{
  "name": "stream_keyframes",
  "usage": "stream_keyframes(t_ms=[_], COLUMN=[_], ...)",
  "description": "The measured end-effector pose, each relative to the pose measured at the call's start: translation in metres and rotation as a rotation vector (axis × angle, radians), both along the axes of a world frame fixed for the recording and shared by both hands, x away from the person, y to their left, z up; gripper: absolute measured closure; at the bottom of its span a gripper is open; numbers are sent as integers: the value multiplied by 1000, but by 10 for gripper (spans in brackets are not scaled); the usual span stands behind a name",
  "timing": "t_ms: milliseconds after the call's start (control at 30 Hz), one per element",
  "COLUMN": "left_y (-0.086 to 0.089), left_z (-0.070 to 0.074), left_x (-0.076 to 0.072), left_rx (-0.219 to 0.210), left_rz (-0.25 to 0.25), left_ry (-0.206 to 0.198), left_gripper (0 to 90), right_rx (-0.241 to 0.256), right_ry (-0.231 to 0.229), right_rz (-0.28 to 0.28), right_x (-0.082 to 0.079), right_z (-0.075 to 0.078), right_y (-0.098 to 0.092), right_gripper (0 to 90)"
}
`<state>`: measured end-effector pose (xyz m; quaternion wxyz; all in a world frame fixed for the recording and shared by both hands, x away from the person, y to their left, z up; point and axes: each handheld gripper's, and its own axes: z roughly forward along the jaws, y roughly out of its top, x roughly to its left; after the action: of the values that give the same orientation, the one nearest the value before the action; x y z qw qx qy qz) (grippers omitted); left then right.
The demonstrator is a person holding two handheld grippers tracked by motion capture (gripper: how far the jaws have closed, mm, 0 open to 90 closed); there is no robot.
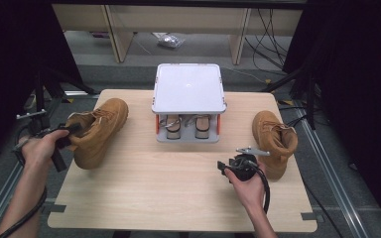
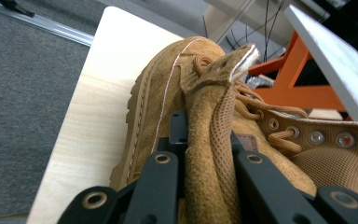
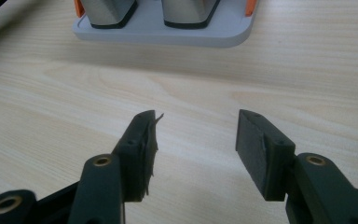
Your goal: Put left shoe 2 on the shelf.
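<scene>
My left gripper (image 1: 71, 130) has its fingers (image 2: 161, 186) clamped on the padded collar of the left tan boot (image 1: 97, 130), which lies at the left side of the worktop (image 1: 178, 193); my right gripper (image 1: 228, 167) hovers with fingers (image 3: 142, 149) apart over bare wood, just beside the right tan boot (image 1: 274, 141); between the boots stands a grey two-tier shoe rack (image 1: 189, 88) with sandals (image 1: 188, 126) on its lower tier.

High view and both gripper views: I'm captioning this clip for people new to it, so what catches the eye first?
Two tan boots: the left boot at the table's left edge, its collar clamped in the left gripper, and the right boot near the right edge. Between them stands a grey two-tier rack, with the open right gripper above bare wood.
</scene>
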<state>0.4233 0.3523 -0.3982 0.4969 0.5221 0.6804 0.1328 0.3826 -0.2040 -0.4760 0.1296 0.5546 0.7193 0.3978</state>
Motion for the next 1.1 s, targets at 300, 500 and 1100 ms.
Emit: stream_keyframes(t_ms=[300, 500, 1100], left_y=[-7, -11, -19], left_z=[0, 4, 19], left_x=[8, 10, 19], left_rx=[-21, -45, -70], left_rz=[4, 1, 9], left_ry=[-3, -14, -49], left_gripper=[820, 820, 820], right_rx=[26, 3, 10], right_ry=[32, 0, 16], right_rz=[-32, -12, -10], right_x=[-3, -2, -3], right_z=[-1, -1, -2], right_y=[1, -3, -2], right_gripper=[489, 490, 490])
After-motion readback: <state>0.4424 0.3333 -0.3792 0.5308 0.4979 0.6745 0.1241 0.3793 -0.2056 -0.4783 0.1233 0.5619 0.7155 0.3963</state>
